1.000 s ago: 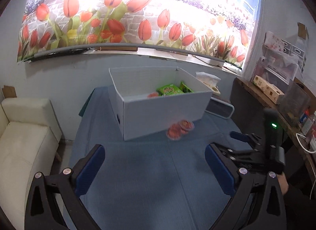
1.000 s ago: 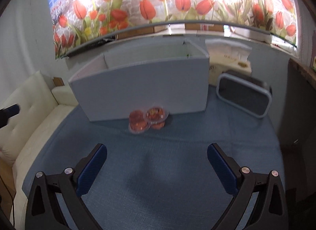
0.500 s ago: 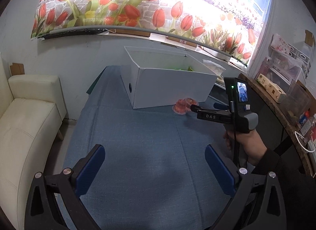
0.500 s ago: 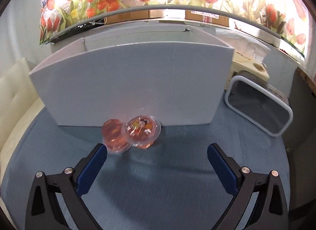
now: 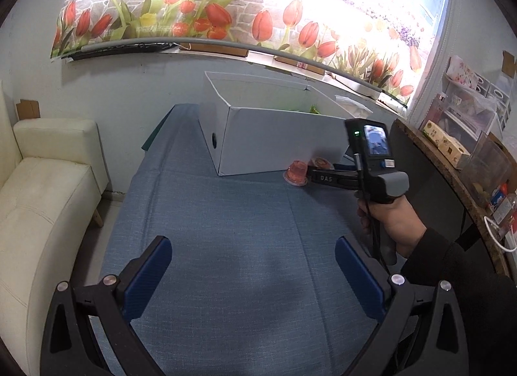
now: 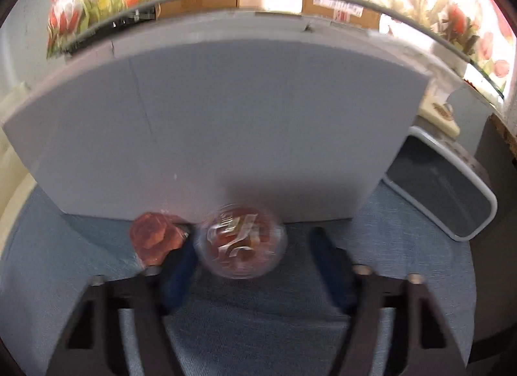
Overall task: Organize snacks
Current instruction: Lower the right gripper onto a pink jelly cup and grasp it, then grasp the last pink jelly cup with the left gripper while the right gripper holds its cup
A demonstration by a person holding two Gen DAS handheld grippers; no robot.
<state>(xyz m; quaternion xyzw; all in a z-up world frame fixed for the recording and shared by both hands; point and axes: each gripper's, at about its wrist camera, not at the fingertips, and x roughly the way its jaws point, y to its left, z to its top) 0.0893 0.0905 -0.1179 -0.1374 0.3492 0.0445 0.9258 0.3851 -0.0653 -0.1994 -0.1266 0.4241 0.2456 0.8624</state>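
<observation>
Right gripper (image 6: 252,256), fingers spread round jelly cup (image 6: 240,241) at white box (image 6: 206,130) front wall, pickup step; next: squeeze & lift into box; left gripper (image 5: 255,272) agape, idle.

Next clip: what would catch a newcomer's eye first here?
The bright tulip mural across the back wall, then the big white box on the blue tablecloth. At the box's base, the right claw stands open around a clear jelly cup, a second red cup just outside its left finger.
</observation>
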